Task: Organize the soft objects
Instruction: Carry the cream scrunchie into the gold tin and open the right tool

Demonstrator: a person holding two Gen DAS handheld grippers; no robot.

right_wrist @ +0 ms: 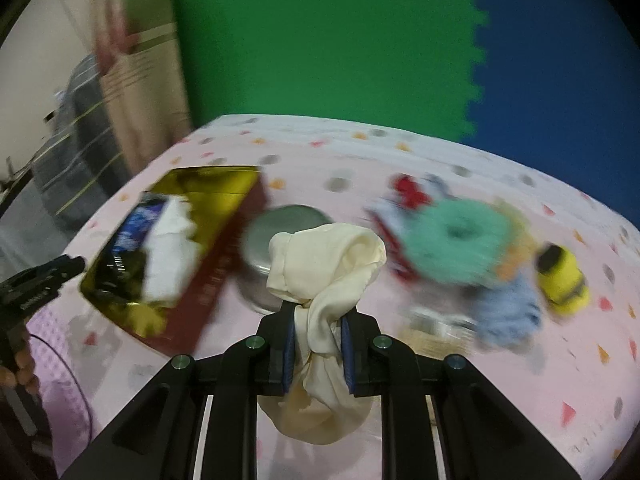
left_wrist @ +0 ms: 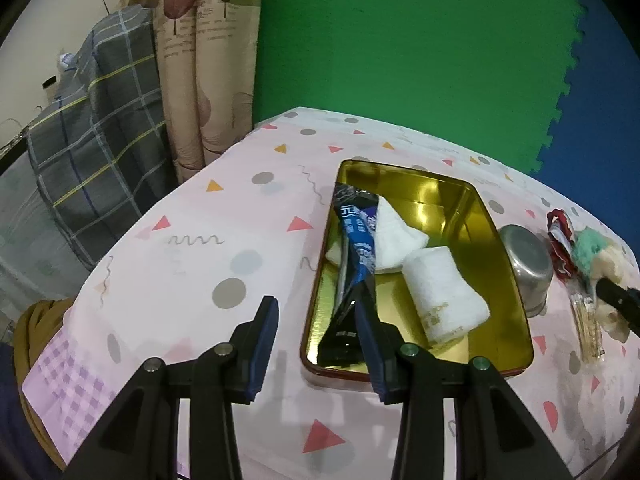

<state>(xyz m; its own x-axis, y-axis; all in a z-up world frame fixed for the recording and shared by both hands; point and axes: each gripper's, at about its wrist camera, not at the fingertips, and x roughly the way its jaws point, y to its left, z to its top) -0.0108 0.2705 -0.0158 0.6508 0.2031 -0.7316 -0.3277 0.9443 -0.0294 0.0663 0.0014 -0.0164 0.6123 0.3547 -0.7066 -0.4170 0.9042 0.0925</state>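
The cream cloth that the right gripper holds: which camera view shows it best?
The right wrist view: the cream cloth fills the centre, sharp, bunched between the shut fingers of the right gripper. The left wrist view shows only a small pale bit at its right edge, beside the gripper's black tip.

1. The left gripper (left_wrist: 316, 320) hangs over the pink patterned tablecloth (left_wrist: 224, 240) with its jaws apart and nothing between them; its right finger overlaps the near left edge of the gold tin (left_wrist: 516, 280).
2. In the tin lie a dark blue packet (left_wrist: 358, 248), a folded white cloth (left_wrist: 394, 232) and a rolled white towel (left_wrist: 442, 296).
3. Just right of the tin stands a steel bowl (left_wrist: 526, 260); beyond it lies a teal fluffy ring (left_wrist: 588, 252); the other gripper's black tip (left_wrist: 618, 300) shows at the right edge.
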